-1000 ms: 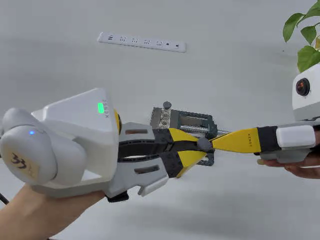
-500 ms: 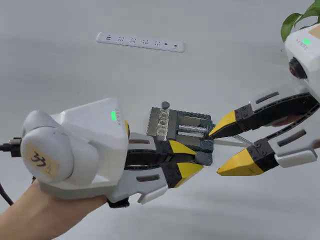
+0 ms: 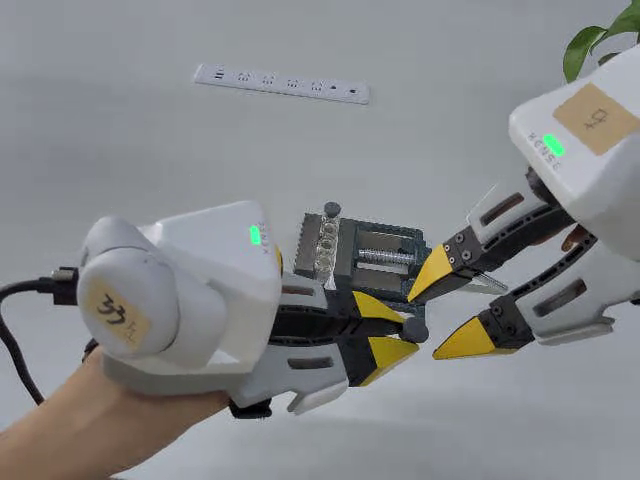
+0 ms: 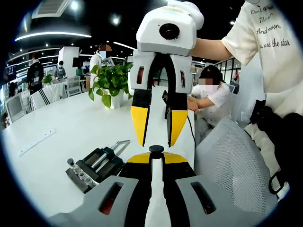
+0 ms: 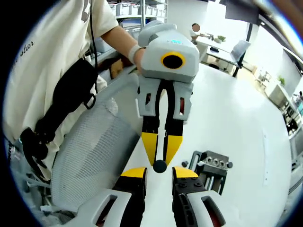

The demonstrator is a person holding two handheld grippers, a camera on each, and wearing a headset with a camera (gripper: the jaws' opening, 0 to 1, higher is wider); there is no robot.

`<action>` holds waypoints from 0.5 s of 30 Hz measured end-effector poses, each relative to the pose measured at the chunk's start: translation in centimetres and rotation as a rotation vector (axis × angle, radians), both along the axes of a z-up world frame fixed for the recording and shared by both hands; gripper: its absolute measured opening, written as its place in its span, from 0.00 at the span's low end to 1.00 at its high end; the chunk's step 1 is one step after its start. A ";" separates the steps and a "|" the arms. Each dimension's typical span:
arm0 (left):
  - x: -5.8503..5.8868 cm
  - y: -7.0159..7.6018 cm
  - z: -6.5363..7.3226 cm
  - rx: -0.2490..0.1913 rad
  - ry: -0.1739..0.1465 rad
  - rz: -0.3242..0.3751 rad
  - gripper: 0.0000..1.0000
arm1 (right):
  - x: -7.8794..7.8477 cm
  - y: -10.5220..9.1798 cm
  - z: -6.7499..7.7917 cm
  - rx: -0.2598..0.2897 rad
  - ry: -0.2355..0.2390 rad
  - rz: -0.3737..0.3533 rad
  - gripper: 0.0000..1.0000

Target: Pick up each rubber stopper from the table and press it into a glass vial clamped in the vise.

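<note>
Pinching rubber stopper (image 3: 416,328) in left tongs (image 3: 410,334), right tongs (image 4: 157,140) spread; we should centre it over an unstoppered vial (image 3: 325,246) before pressing.

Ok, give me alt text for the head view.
The left gripper, shut on a dark rubber stopper, faces the open right gripper above a white table. Behind them sits a vise clamping a row of glass vials, one already stoppered; a power strip lies farther back.
</note>
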State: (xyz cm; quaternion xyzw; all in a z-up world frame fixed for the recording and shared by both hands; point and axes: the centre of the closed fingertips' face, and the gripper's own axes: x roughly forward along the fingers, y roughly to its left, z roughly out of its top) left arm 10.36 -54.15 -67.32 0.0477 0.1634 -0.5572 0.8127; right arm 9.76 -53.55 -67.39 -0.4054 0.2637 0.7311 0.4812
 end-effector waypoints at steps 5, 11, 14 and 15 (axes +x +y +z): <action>-0.2 0.0 -0.2 0.001 0.007 -0.007 0.03 | -0.3 0.2 0.0 -0.010 0.003 0.012 0.13; -0.2 -0.1 -0.1 -0.006 0.018 -0.006 0.03 | -0.5 0.3 -0.1 -0.019 0.005 0.018 0.10; -0.3 -0.1 -0.1 -0.010 0.023 -0.005 0.03 | -0.6 0.5 -0.1 -0.018 0.002 0.024 0.09; -0.3 -0.1 -0.1 -0.014 0.026 -0.003 0.03 | -0.7 0.5 -0.2 -0.021 0.005 0.026 0.09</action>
